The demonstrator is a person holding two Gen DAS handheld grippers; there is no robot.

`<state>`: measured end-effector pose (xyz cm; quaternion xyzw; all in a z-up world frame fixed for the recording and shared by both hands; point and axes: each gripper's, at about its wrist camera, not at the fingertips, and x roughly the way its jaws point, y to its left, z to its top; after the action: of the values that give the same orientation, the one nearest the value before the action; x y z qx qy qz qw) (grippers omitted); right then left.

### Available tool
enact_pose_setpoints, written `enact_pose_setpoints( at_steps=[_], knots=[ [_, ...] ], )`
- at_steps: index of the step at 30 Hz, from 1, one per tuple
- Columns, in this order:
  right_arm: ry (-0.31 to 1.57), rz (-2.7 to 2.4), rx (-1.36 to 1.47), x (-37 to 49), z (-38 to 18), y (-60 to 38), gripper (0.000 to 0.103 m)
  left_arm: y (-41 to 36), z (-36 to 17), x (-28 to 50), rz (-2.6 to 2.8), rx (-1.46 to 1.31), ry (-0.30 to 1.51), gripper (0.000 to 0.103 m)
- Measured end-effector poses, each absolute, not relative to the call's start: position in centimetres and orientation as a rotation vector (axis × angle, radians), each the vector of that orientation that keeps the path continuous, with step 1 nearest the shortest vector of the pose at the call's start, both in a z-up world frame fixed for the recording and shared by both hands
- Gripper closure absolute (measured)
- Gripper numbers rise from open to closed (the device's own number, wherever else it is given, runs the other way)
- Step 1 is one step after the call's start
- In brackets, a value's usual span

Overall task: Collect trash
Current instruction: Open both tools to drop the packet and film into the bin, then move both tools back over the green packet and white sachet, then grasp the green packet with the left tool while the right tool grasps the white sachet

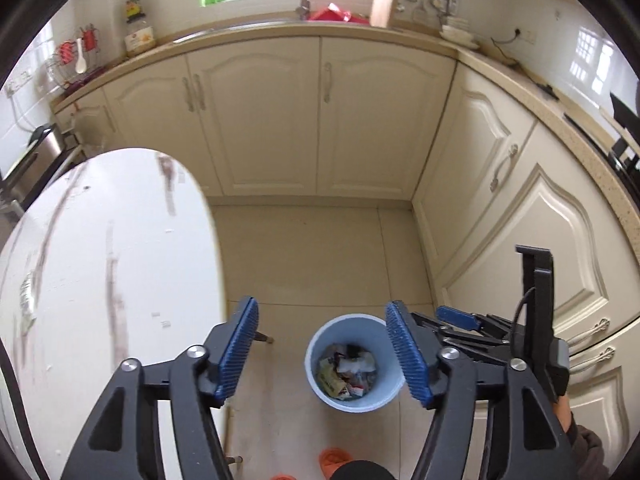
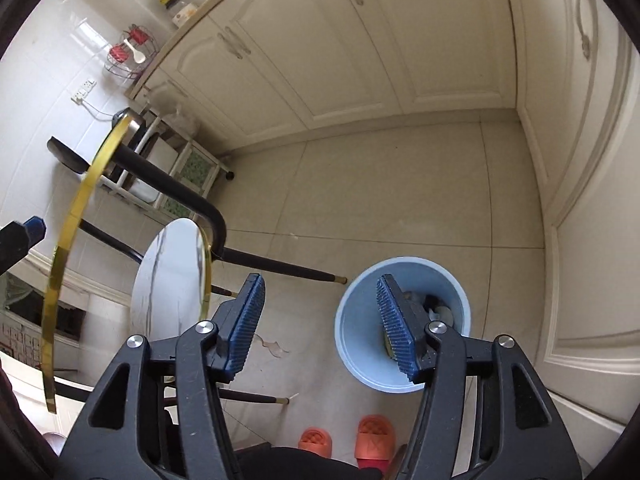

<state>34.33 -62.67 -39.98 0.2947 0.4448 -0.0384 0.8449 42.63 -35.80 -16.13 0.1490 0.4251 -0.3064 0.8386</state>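
Both tools hang above the kitchen floor with nothing in them. The left gripper [image 1: 322, 354] stands spread wide, jaws empty; the right gripper [image 2: 320, 326] likewise, released and empty. Below them the light blue trash bin [image 1: 316, 344] sits on the tiles near the round marble table [image 1: 100, 260], already holding crumpled wrappers [image 1: 346, 372]. The visible tabletop carries no obvious litter. My judgement: collection is largely done, though unseen areas may still hold trash.
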Motion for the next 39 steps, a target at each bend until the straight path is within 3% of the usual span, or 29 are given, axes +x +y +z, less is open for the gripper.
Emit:
enact_pose_setpoints(
  at_steps=[8, 10, 17, 27, 39],
  knots=[
    [0.781, 0.02, 0.477, 34.7, -30.6, -55.9, 0.036, -27.1, -12.6, 41.8, -0.517, 0.224, 0.794, 0.014],
    [0.749, 0.059, 0.425, 35.1, -28.0, -53.1, 0.03, -23.2, -12.1, 40.8, -0.474, 0.205, 0.777, 0.013],
    [0.731, 0.231, 0.246, 39.9, -22.3, -40.8, 0.025, -12.0, -10.4, 38.2, -0.306, 0.12, 0.747, 0.008],
    [0.886, 0.382, 0.088, 49.8, -24.8, -25.8, 0.025, -0.9, -10.5, 39.0, -0.11, 0.051, 0.761, 0.001],
    [1.011, 0.306, -0.047, 58.5, -30.0, -20.3, 0.03, 3.2, -14.7, 47.9, -0.094, 0.002, 0.906, 0.001]
  ],
)
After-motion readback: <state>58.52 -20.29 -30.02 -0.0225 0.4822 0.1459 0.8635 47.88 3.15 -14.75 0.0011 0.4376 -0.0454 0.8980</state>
